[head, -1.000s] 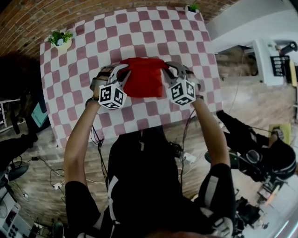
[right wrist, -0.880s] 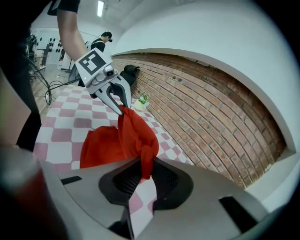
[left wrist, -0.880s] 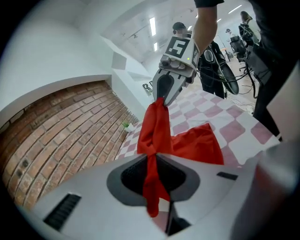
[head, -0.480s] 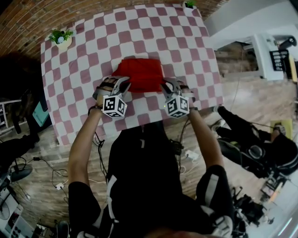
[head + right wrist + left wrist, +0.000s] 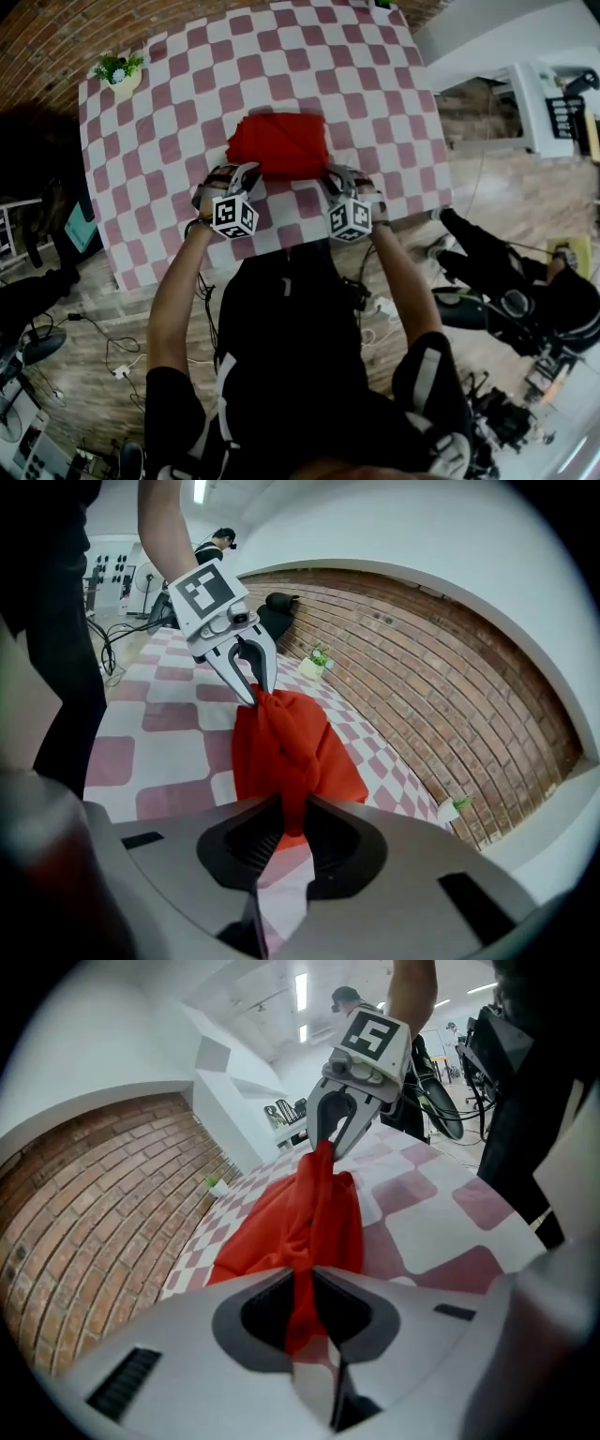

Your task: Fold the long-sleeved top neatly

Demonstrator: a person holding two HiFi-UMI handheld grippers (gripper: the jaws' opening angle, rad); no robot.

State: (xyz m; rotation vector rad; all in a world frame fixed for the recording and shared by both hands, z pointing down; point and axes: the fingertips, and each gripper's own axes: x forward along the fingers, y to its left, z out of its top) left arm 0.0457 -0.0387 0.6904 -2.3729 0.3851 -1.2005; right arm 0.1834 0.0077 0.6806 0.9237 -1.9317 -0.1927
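The red long-sleeved top (image 5: 278,143) lies folded into a compact block on the checked tablecloth (image 5: 169,103). My left gripper (image 5: 246,172) pinches its near left corner and my right gripper (image 5: 328,173) its near right corner. In the left gripper view the red cloth (image 5: 305,1218) runs between the shut jaws, and the right gripper (image 5: 335,1133) shows across from it, also gripping the cloth. The right gripper view has the red fabric (image 5: 286,747) clamped between its jaws, with the left gripper (image 5: 246,672) holding the far end. The near edge is bunched and lifted between the two grippers.
A small potted plant (image 5: 117,72) stands at the table's far left corner, another at the far right (image 5: 382,5). A brick wall (image 5: 412,696) runs behind the table. A person sits on the floor at the right (image 5: 525,300). Cables lie on the floor at the left (image 5: 103,347).
Both grippers have come toward me and down with the near edge of the top. The red block has been drawn along with them toward the near edge of the table.
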